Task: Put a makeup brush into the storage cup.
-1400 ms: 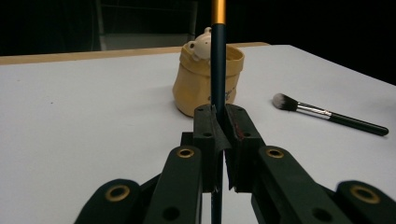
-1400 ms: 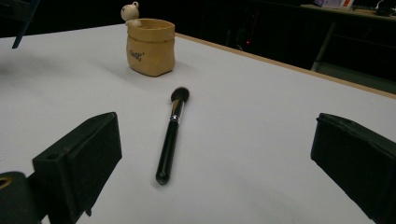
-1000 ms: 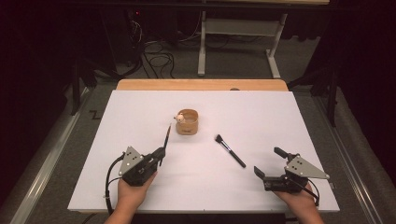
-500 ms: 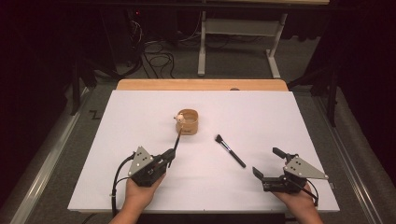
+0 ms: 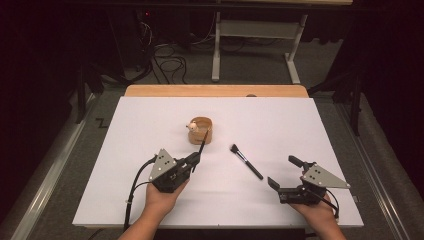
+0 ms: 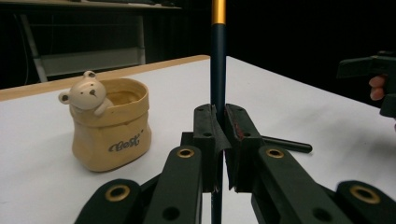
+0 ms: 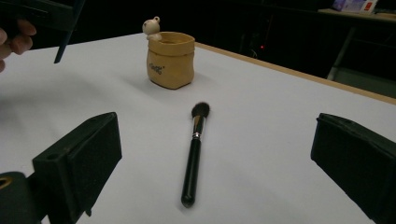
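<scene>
We see a thin dark brush handle [image 6: 217, 60] with a gold band, standing upright, clamped in the left claw [image 5: 196, 159] near the yellow bear pot [image 5: 201, 130]. A second black brush [image 5: 246, 161] lies flat on the white table [image 5: 140, 130].

The right gripper [image 7: 212, 186] stood wide open — a makeup brush [image 7: 194, 149] lay between its jaws, the bear pot [image 7: 170, 58] nearer the table's [image 7: 289, 107] far edge.

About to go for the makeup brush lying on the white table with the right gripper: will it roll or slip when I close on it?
The makeup brush has a round, glossy black handle, so it may roll if nudged sideways and could slip in the pads. It looks stiff and probably light; the soft bristle head should give. The open right gripper would likely do best closing across the handle.
</scene>
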The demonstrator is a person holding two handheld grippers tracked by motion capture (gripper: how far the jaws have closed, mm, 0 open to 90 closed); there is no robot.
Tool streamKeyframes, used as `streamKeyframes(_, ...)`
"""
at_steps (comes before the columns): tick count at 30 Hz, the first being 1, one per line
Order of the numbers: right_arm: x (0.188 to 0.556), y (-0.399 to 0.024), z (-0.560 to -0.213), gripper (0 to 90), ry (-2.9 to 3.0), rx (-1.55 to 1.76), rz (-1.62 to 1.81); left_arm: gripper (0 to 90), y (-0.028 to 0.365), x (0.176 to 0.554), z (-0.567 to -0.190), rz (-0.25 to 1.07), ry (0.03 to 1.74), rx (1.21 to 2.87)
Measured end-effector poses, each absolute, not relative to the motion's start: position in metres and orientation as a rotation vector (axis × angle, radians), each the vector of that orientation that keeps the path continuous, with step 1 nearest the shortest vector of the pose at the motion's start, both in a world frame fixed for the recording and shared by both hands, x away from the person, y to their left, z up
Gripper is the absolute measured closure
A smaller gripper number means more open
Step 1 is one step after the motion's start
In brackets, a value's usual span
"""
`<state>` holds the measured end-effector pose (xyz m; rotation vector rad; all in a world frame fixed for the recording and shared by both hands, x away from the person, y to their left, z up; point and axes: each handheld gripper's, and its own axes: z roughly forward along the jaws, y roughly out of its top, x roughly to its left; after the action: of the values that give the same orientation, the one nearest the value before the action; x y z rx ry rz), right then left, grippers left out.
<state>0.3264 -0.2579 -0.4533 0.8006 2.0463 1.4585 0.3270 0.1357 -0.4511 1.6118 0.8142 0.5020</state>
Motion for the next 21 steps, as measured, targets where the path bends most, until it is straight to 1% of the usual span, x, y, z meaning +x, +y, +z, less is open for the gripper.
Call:
streamKeyframes(10, 0.338, -0.234, -0.443, 4.7, 2.106, 0.828, 1.526, 83.9, 0.135, 0.321, -0.461, 0.473, 0.801, 1.607)
streamKeyframes(21, 0.343, -0.213, -0.427, 4.9, 2.125, 0.785, 1.476, 83.9, 0.136, 0.319, -0.462, 0.479, 0.804, 1.601)
